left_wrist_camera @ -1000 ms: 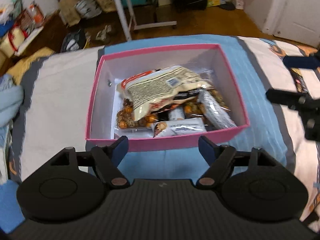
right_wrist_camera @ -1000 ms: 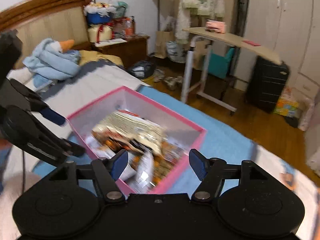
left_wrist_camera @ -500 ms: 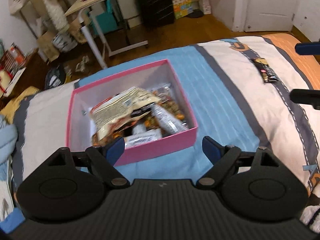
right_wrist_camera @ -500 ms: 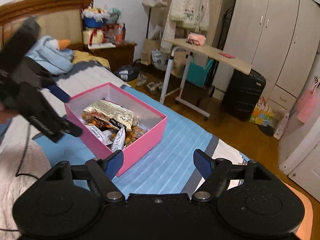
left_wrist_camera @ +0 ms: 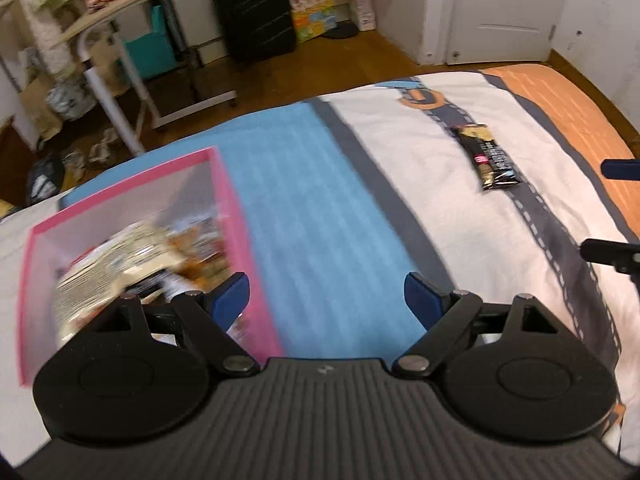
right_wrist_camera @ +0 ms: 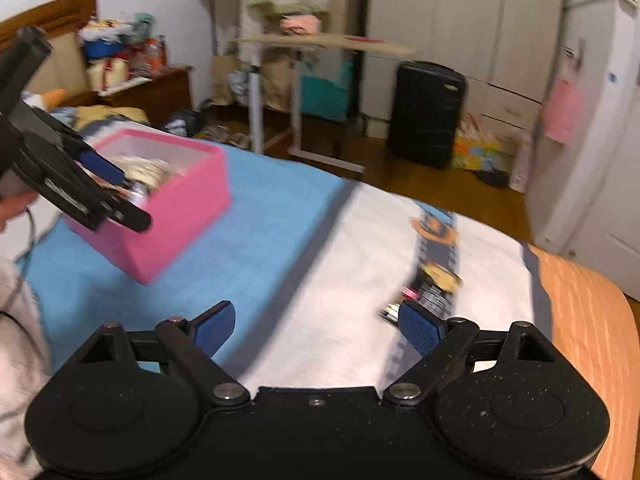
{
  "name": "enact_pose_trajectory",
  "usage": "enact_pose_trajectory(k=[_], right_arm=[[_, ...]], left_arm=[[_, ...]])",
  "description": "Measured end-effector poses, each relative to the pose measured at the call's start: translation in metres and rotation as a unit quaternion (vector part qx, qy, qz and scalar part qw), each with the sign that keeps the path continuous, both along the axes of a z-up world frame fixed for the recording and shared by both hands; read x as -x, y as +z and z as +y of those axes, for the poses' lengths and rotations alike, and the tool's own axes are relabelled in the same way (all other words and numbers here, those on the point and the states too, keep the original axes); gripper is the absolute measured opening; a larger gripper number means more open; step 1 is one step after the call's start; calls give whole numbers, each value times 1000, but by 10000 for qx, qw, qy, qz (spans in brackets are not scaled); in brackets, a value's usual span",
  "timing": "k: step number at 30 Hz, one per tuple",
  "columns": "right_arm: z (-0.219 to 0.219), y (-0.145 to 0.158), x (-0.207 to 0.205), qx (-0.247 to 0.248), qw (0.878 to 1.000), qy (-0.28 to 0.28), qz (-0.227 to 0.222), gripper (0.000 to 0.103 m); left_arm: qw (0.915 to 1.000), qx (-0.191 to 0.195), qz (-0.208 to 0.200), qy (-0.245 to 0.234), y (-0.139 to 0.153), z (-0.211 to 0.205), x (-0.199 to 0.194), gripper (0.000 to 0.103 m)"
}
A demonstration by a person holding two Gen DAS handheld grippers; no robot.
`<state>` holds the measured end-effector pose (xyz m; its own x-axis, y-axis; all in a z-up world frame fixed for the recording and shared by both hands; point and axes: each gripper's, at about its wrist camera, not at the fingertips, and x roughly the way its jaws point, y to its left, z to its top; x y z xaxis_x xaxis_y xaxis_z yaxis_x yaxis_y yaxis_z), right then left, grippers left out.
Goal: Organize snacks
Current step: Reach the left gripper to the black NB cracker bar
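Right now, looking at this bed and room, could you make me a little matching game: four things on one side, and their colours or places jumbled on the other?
Things:
1. box
2. snack bar
3. suitcase
4. left gripper

Descriptions:
A. black, standing on the floor
B. pink, packed with snacks
C. open, holding nothing
D. lying alone on the white part of the bedspread

Pairs: 1-B, 2-D, 3-A, 4-C

Pink box [left_wrist_camera: 236, 216] of snacks at left — black-gold snack bar [left_wrist_camera: 486, 156] well apart, right.
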<state>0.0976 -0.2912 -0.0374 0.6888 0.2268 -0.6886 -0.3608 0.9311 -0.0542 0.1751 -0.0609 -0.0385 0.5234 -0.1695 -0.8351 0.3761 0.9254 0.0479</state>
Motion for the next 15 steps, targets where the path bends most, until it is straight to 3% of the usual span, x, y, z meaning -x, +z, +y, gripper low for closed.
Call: enact_pose_trajectory(k=[5, 9, 15], right_arm=[[-32, -44, -19, 81, 9993, -375, 3, 92], [-50, -77, -38, 54, 9991, -412, 71, 92], [-59, -104, -63, -637, 9962, -588, -11, 92]], left_arm=[[9980, 578, -3, -266, -27, -42, -24, 80], [9933, 1060, 292, -348, -52, -78, -46, 70], [9906, 1229, 397, -442, -85, -134, -66, 62]])
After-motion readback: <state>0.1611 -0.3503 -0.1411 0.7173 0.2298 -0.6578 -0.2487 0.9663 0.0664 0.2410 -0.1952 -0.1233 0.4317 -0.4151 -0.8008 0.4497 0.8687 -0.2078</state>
